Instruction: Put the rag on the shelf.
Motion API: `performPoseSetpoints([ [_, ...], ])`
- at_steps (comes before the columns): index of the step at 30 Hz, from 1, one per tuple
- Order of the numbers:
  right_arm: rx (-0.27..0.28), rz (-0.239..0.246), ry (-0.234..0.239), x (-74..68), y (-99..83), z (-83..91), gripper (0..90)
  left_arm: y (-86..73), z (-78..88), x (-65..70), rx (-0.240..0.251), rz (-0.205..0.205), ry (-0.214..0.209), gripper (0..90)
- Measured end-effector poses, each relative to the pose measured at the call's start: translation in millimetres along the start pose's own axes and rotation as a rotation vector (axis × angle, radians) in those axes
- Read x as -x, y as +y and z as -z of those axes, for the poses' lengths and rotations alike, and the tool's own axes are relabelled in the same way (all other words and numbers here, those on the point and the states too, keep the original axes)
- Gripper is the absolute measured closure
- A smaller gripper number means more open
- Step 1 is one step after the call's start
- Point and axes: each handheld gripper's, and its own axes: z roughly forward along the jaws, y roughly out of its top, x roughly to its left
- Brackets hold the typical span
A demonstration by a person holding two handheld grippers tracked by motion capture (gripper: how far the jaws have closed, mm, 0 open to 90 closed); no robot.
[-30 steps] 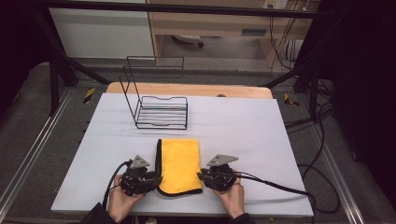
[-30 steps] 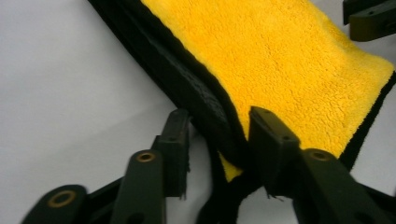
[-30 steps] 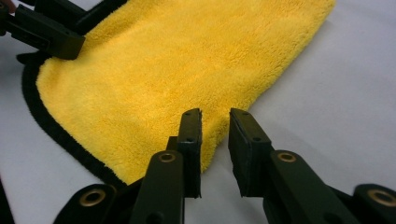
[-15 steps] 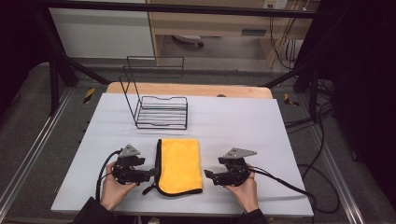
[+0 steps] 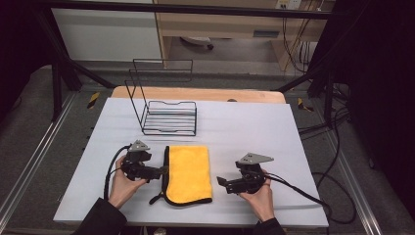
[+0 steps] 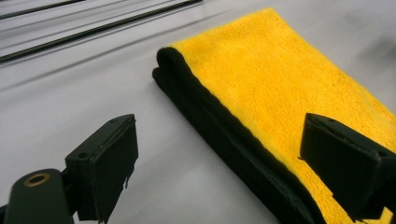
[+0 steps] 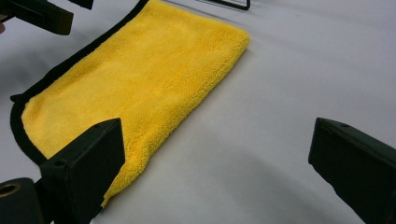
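Your yellow cloth [image 5: 188, 174] lies folded flat near the desk's [image 5: 254, 127] front edge; both tongs, left [image 5: 159, 172] and right [image 5: 222, 183], have just been opening, empty beside it.

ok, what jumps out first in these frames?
The folded yellow cloth with black trim lies flat at the near middle of the pale table, the one bright thing in view. The left tool sits at its left edge and the right tool stands apart to its right, both open with nothing gripped. Behind the cloth stands an empty black wire rack.
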Motion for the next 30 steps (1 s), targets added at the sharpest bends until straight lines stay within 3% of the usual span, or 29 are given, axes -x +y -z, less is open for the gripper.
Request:
performPoseSetpoints([
  [8,0.001,0.003,-0.018,-0.4,-0.8,-0.3,2.1,10.7,-11.4,-3.1,-0.009,-0.054,0.042,11.9],
  [12,0.005,0.006,-0.025,-0.5,-1.2,-0.7,1.6,17.8,-17.3,-7.8,-0.009,-0.057,0.061,13.1],
  [18,0.0,0.012,-0.027,-0.4,-2.0,-2.2,1.2,23.4,-32.1,-16.8,-0.027,-0.014,0.085,17.8],
  [25,-0.01,0.01,-0.021,-0.3,-2.9,-4.5,1.5,24.5,-46.9,-24.3,-0.034,0.058,0.081,38.7],
  [30,-0.022,0.004,-0.017,-0.3,-3.5,-6.1,1.9,23.8,-53.9,-25.5,-0.05,0.073,0.074,48.5],
])
